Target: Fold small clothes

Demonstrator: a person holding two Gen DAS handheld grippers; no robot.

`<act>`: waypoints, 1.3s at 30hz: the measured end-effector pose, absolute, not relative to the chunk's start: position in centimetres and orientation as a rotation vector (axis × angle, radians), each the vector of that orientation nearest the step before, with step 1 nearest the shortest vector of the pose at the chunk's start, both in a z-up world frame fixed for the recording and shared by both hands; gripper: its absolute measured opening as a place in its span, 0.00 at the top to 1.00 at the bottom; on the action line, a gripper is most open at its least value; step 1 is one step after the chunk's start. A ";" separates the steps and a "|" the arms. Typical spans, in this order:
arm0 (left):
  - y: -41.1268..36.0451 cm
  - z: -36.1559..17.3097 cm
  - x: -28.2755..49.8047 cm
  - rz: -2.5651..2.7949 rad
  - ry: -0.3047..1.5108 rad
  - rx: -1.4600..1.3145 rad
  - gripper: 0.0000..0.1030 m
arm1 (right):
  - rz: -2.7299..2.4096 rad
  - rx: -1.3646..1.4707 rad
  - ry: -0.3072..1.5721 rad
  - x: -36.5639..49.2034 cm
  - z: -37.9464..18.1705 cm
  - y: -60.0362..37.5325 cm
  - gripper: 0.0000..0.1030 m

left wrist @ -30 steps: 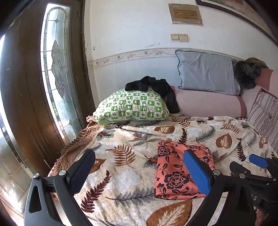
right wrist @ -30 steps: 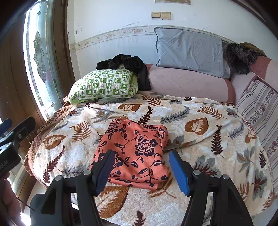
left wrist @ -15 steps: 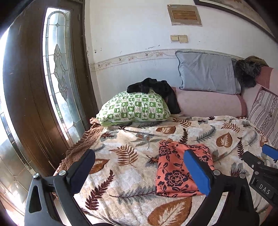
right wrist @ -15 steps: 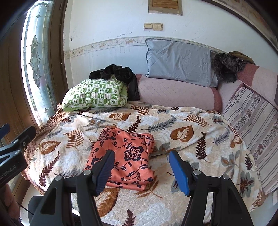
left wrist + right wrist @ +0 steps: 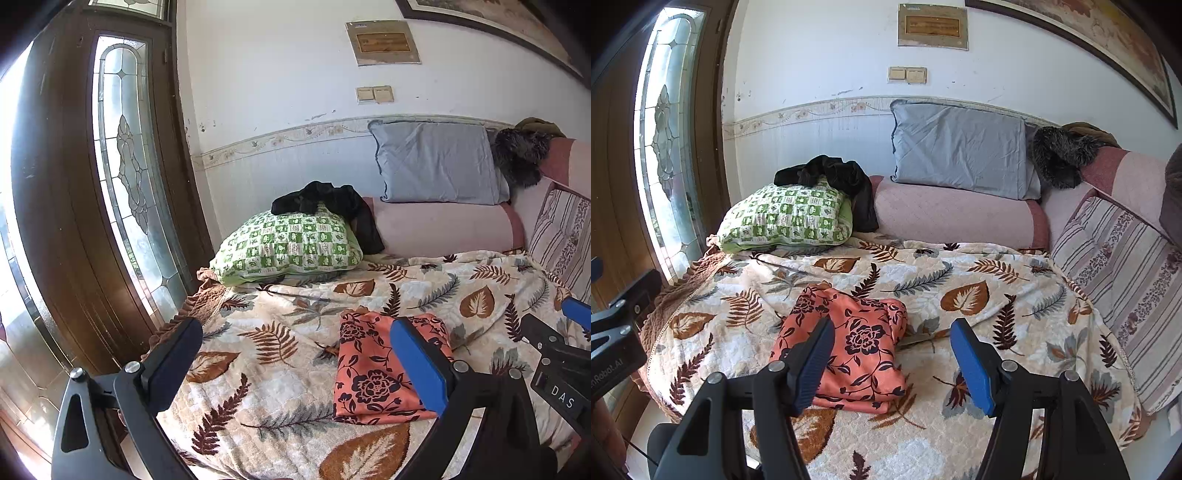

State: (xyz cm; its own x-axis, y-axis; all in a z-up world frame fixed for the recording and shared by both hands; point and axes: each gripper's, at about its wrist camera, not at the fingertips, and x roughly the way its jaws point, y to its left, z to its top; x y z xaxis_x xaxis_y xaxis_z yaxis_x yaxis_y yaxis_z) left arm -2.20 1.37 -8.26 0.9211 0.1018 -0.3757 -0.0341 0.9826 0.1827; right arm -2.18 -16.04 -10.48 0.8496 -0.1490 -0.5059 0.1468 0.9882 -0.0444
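Nearest to us, the left gripper (image 5: 295, 363) and the right gripper (image 5: 892, 363) both stand with jaws wide apart and nothing between them, held off the near edge of the bed (image 5: 1015, 295). The folded floral cloth (image 5: 849, 343) lies flat on the leaf-print cover just inside that edge, with bare cover on all sides. Compared with a second earlier, both views take in more of the wall and the cloth appears smaller. We read "DAS" (image 5: 562, 396) on the right gripper's body. Farther back lie a green checked pillow (image 5: 786, 218), a black garment (image 5: 831, 175) and a grey pillow (image 5: 960, 147).
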 end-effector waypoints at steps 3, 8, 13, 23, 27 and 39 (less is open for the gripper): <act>1.4 -8.3 -2.2 0.061 0.401 0.166 0.02 | -0.160 -0.006 0.529 -2.2 -10.5 -16.1 0.33; 1.5 -8.3 -2.0 0.048 0.409 0.159 0.02 | -0.172 -0.011 0.526 -2.0 -10.6 -16.3 0.33; 1.7 -8.4 -1.9 0.042 0.417 0.159 0.02 | -0.184 -0.007 0.524 -1.8 -10.8 -16.4 0.33; 2.2 -8.5 -1.5 0.030 0.424 0.159 0.02 | -0.197 -0.015 0.516 -1.9 -10.6 -16.0 0.33; 2.4 -8.2 -1.8 0.026 0.419 0.148 0.02 | -0.202 -0.021 0.502 -2.3 -10.1 -15.6 0.33; 3.0 -7.7 -2.6 0.024 0.404 0.141 0.02 | -0.212 -0.039 0.463 -3.5 -9.0 -14.9 0.33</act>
